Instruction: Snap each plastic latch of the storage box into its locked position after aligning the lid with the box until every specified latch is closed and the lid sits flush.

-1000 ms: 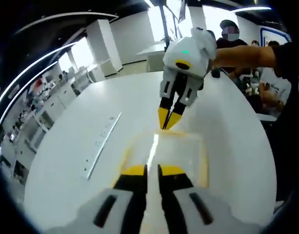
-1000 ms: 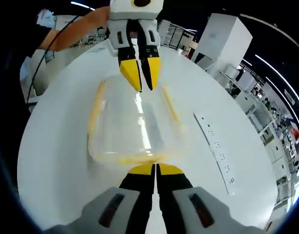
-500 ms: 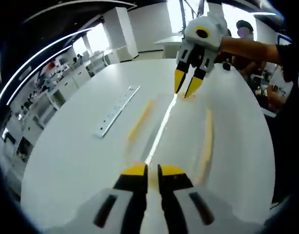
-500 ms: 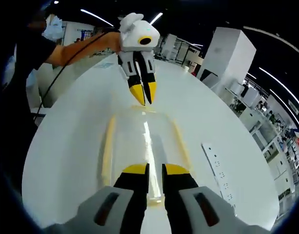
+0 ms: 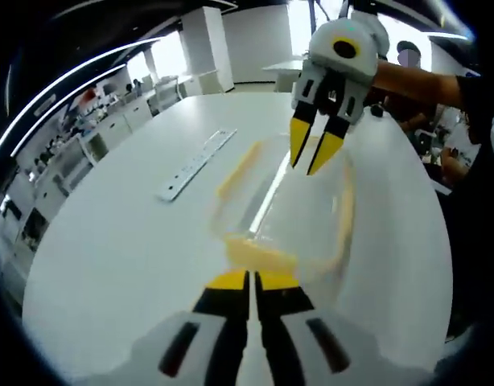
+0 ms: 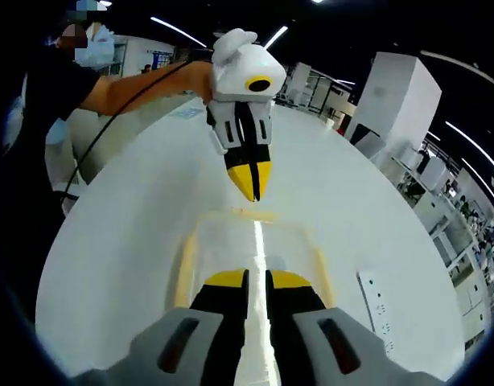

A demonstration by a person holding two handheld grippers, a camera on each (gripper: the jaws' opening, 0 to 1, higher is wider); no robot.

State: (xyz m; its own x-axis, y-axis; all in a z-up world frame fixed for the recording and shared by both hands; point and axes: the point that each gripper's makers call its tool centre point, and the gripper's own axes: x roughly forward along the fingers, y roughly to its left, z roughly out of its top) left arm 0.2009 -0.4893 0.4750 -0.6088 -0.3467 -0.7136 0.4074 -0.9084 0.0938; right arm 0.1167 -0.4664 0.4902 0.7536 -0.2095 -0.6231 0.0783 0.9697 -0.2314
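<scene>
Moved: left gripper (image 5: 251, 277) jaws now pressed together at the near yellow latch (image 5: 259, 259); half a second ago they had a gap and sat over the lid.
Right gripper: (image 6: 255, 279) jaws nearly shut with a thin slit, over its near end of the storage box (image 6: 255, 249); whether it pinches anything, cannot tell.
Box: clear with yellow side latches, on the white table (image 5: 118, 241), between both grippers.
Side item: power strip (image 5: 196, 163) beside the box, apart.
Task read: likely pressing end latches; lid looks seated, lock state unclear.
</scene>
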